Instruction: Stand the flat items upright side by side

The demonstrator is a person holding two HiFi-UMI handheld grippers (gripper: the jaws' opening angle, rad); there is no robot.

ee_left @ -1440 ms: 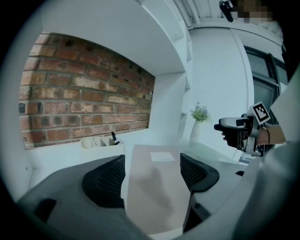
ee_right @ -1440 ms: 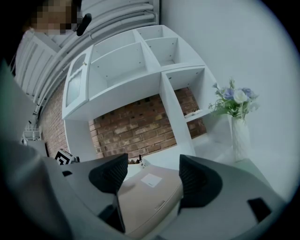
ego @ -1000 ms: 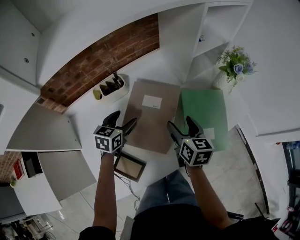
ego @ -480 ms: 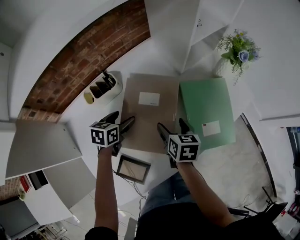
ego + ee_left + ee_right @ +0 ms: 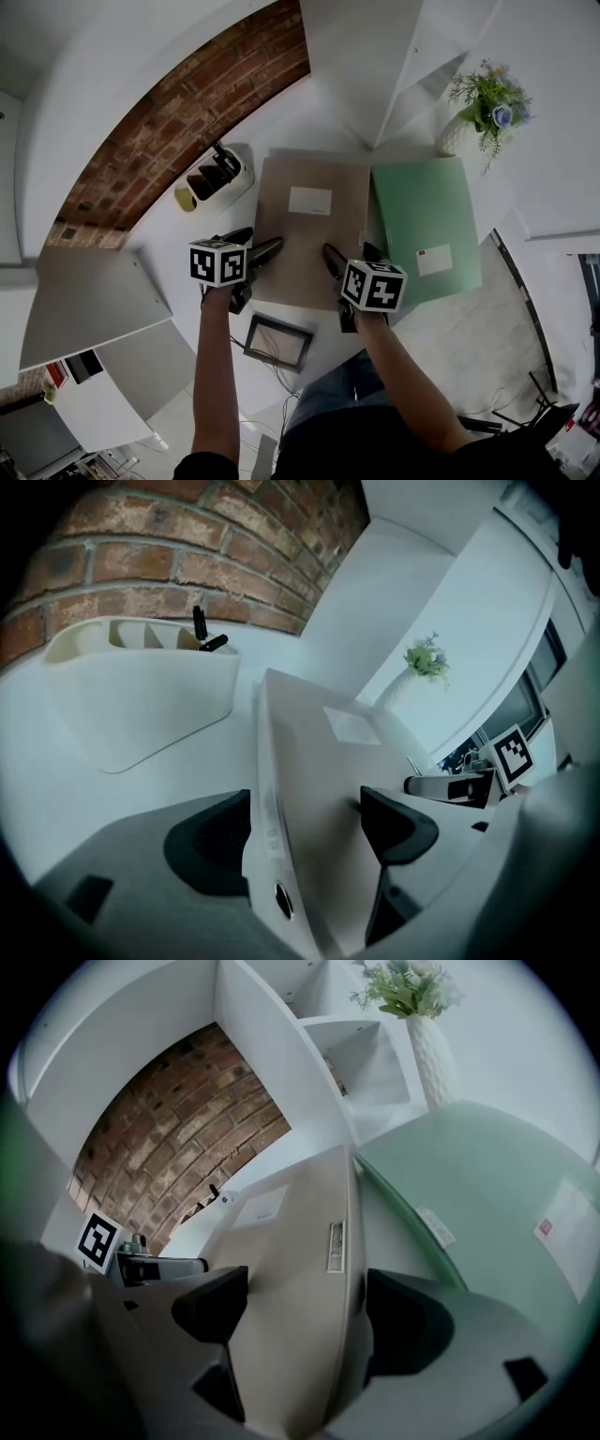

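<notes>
A beige folder (image 5: 314,225) lies flat. A green folder (image 5: 427,230) is just right of it, a white caddy (image 5: 214,178) off its far left corner. The left gripper (image 5: 258,241) and right gripper (image 5: 350,251) straddle its near corners with jaws apart, the right's having just been opening.

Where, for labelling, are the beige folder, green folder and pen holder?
beige folder (image 5: 309,239), head view, cover below its label
green folder (image 5: 422,225), head view, middle of cover
pen holder (image 5: 225,193), head view, white front wall
</notes>
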